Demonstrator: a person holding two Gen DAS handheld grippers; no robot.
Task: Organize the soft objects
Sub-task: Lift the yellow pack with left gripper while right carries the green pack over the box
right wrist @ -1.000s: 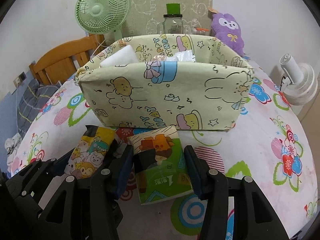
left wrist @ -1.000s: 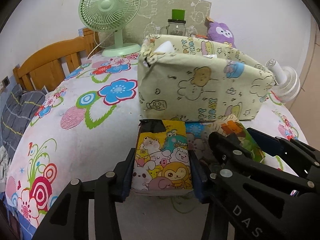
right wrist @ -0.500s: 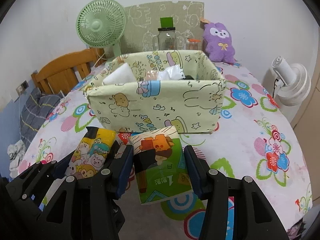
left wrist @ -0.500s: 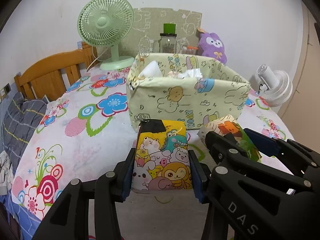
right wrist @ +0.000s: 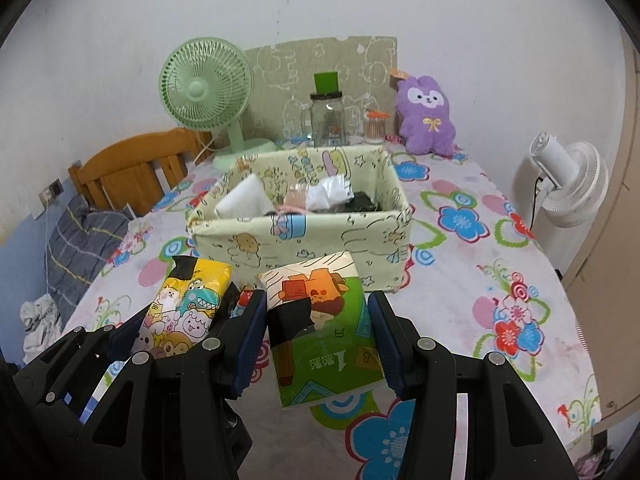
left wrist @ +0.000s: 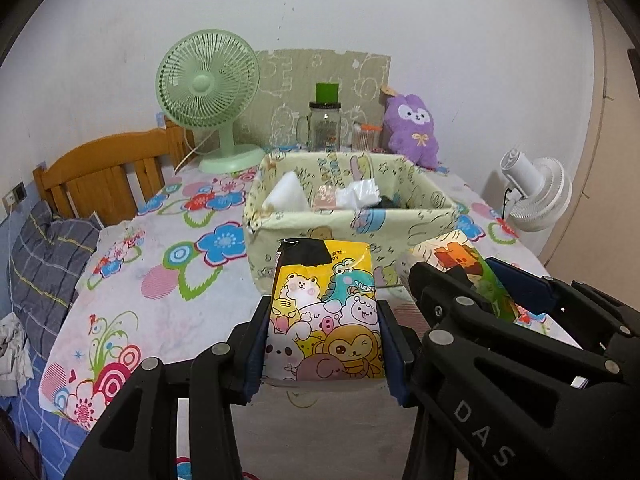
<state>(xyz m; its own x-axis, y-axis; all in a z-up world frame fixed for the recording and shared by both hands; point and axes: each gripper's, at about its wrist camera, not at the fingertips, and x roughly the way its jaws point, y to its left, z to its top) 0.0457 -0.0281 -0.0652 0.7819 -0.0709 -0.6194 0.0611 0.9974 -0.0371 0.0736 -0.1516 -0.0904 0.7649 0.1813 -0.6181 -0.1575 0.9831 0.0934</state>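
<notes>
The left gripper (left wrist: 323,346) is clamped on a yellow tissue pack (left wrist: 325,312) printed with cartoon animals, its two blue-padded fingers pressing the pack's sides. Just beside it, the right gripper (right wrist: 318,342) grasps a green tissue pack (right wrist: 322,332) the same way. Both packs are held clear above the table, side by side.

Straight ahead of both grippers stands a pale yellow fabric basket (right wrist: 304,240) with cartoon prints, resting on a tablecloth (right wrist: 472,280) covered in bright flowers and swirls. Inside the basket lie a white packet (right wrist: 244,200), a crumpled clear bag (right wrist: 330,192) and something dark at the right end, too hidden to identify.

Beyond the basket, against the white wall, a green desk fan (left wrist: 208,92) stands ahead to the left; a glass jar (left wrist: 325,124) with a green lid sits in front of a doodled cardboard panel (left wrist: 360,76), and a purple plush toy (right wrist: 427,116) sits ahead to the right. A white fan (right wrist: 572,188) stands off the table's right edge. On the left are a wooden headboard (left wrist: 104,168) and a grey checked blanket (left wrist: 44,264).
</notes>
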